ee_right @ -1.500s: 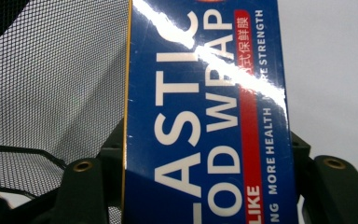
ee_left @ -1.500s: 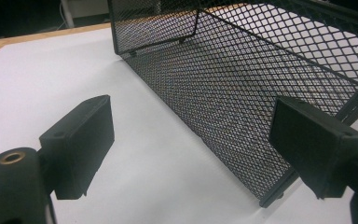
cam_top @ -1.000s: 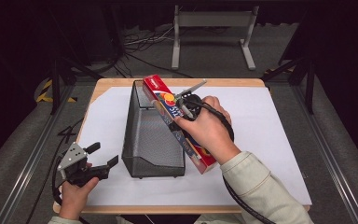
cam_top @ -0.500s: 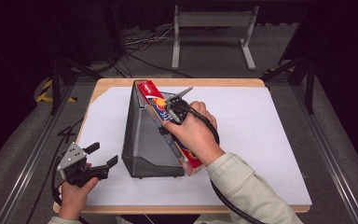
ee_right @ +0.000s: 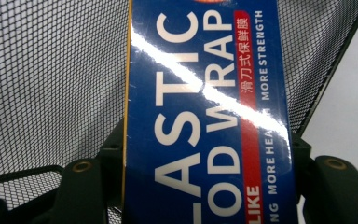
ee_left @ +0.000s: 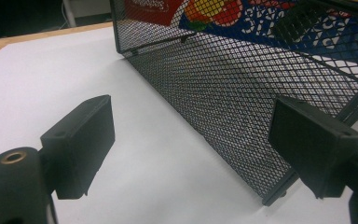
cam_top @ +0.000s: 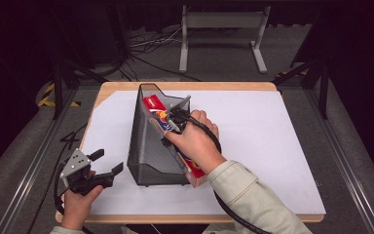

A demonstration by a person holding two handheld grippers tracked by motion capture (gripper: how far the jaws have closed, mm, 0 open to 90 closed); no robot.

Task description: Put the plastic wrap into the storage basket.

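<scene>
A black mesh file holder (cam_top: pixel 146 146) stands on the white sheet (cam_top: pixel 272 146), left of the middle. My right gripper (cam_top: pixel 174 126) is shut on a long blue and red plastic wrap box (cam_top: pixel 195 171). The box leans slantwise, its far red end inside the holder and its near end sticking out past the holder's front right corner. In the right gripper view the jaws clamp the box (ee_right: pixel 205 116) from both sides, with mesh (ee_right: pixel 51 70) behind it. My left gripper (cam_top: pixel 108 163) rests open at the table's front left; its jaws (ee_left: pixel 198 140) face the holder's wall (ee_left: pixel 223 93), and the box (ee_left: pixel 261 23) shows through it.
The sheet lies on a wooden board (cam_top: pixel 185 87). A metal stand (cam_top: pixel 221 29) and cables lie on the floor behind the table. Dark rails run along both sides.
My right hand has carried the box left and down, from beside the holder's right wall into its open top. The left gripper has stayed put.
</scene>
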